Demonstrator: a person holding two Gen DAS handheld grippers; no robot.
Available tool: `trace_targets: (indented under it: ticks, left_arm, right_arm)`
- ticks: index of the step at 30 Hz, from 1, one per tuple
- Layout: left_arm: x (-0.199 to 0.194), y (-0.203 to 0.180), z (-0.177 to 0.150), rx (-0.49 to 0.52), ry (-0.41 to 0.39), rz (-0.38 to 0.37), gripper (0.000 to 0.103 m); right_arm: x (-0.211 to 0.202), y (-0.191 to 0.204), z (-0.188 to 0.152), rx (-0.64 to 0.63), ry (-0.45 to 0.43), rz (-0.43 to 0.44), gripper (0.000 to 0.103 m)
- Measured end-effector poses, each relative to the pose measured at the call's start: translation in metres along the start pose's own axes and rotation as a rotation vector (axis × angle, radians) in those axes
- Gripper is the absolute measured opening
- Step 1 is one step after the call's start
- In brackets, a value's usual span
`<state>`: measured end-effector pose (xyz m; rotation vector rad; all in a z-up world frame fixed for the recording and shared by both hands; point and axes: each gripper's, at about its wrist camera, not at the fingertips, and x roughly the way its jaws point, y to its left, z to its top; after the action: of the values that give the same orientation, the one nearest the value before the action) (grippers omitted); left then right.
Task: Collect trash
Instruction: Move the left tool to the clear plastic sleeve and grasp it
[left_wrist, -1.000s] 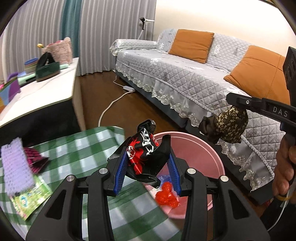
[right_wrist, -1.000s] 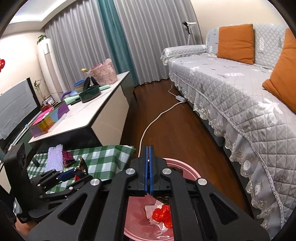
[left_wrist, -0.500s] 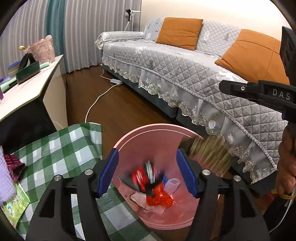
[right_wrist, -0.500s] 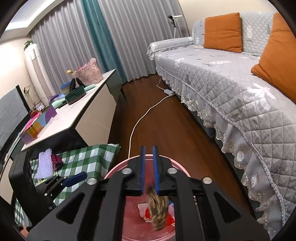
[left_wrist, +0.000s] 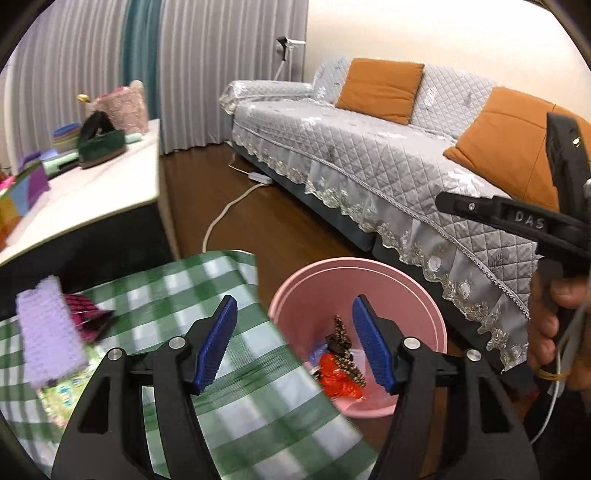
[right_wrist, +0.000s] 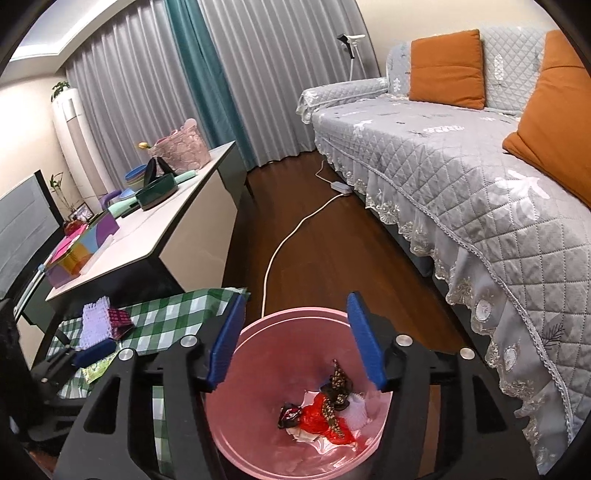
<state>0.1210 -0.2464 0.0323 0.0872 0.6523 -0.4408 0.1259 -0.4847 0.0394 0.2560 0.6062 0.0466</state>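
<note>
A pink bin (left_wrist: 406, 280) stands on the floor beside the green check tablecloth (left_wrist: 229, 387). Inside it lie a brown gold-patterned wrapper (right_wrist: 336, 387), a red wrapper (right_wrist: 314, 417) and a black-and-red wrapper (right_wrist: 290, 413). My left gripper (left_wrist: 293, 314) is open and empty, straddling the table edge and the bin rim. My right gripper (right_wrist: 295, 306) hovers over the bin (right_wrist: 258, 387); its jaws are opening with nothing between them. On the cloth lie a purple knitted piece (left_wrist: 48, 339), a magenta packet (left_wrist: 86, 317) and a green packet (left_wrist: 62, 395).
A grey quilted sofa (right_wrist: 461, 177) with orange cushions (right_wrist: 447, 70) runs along the right. A white side table (right_wrist: 173, 229) carries boxes and baskets. A white power cable (right_wrist: 291, 236) crosses the wooden floor. A person's hand (left_wrist: 554, 325) holds the right gripper.
The left gripper opened, dropped the black-and-red wrapper into the bin, then swung back toward the table. The right gripper opened and the brown patterned wrapper fell into the bin.
</note>
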Motion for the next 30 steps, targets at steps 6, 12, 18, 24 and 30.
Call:
trace_targets:
  ticks: [6,12,18,24,30]
  left_arm:
    - [-0.049,0.026,-0.013,-0.003,-0.037,0.047,0.064]
    - [-0.085,0.052,-0.033,0.001,-0.053,0.116,0.064]
    - [-0.109,0.079,-0.059,-0.048,-0.06,0.168,0.064]
    - [-0.117,0.099,-0.078,-0.082,-0.051,0.198,0.064]
    - [-0.126,0.115,-0.091,-0.125,-0.048,0.217,0.064]
  right_arm:
    - [-0.007,0.02,-0.007,-0.016,0.009,0.025,0.06]
    - [-0.015,0.041,-0.014,-0.044,0.008,0.049,0.06]
    - [-0.02,0.059,-0.024,-0.08,0.021,0.06,0.06]
    - [-0.023,0.078,-0.033,-0.125,0.028,0.071,0.06]
    - [-0.021,0.093,-0.037,-0.147,0.029,0.081,0.06]
